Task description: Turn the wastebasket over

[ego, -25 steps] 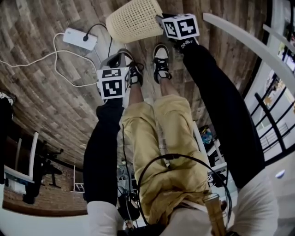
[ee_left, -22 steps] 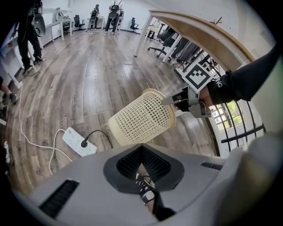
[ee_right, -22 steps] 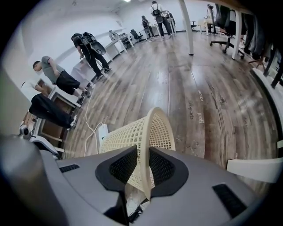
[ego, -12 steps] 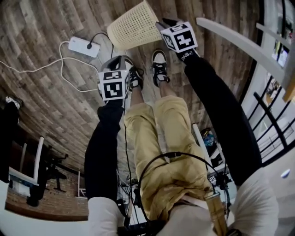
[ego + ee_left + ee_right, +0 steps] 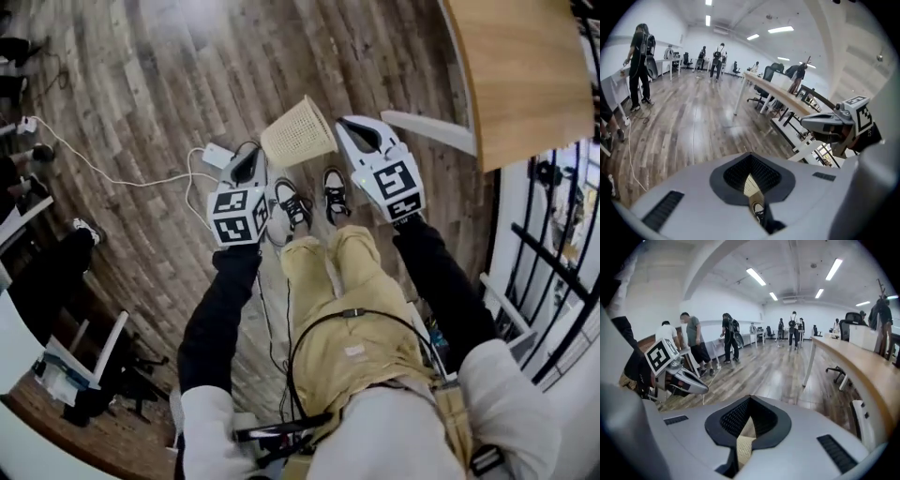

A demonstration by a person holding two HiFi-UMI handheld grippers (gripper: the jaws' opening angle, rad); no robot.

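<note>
The cream woven wastebasket (image 5: 298,131) is on the wood floor just ahead of the person's shoes (image 5: 335,185). Its narrow end points away from them, and it seems to rest on its wide end. Both grippers are held high above it and touch nothing. My left gripper (image 5: 246,161) hangs to its left and my right gripper (image 5: 359,129) to its right. In the left gripper view the left gripper (image 5: 752,174) is shut, with a sliver of the basket (image 5: 751,186) showing below it. The right gripper (image 5: 749,416) is shut and empty too, with basket mesh (image 5: 745,444) far beneath.
A white power strip (image 5: 217,156) with a long cable (image 5: 112,173) lies left of the basket. A wooden desk (image 5: 525,75) and its white bar (image 5: 427,131) stand at the right. A chair (image 5: 80,361) is at the lower left. Several people stand far off.
The head and both grippers have risen well above the floor. The right gripper, which was at the basket's rim, has come away from it; the basket stays on the floor.
</note>
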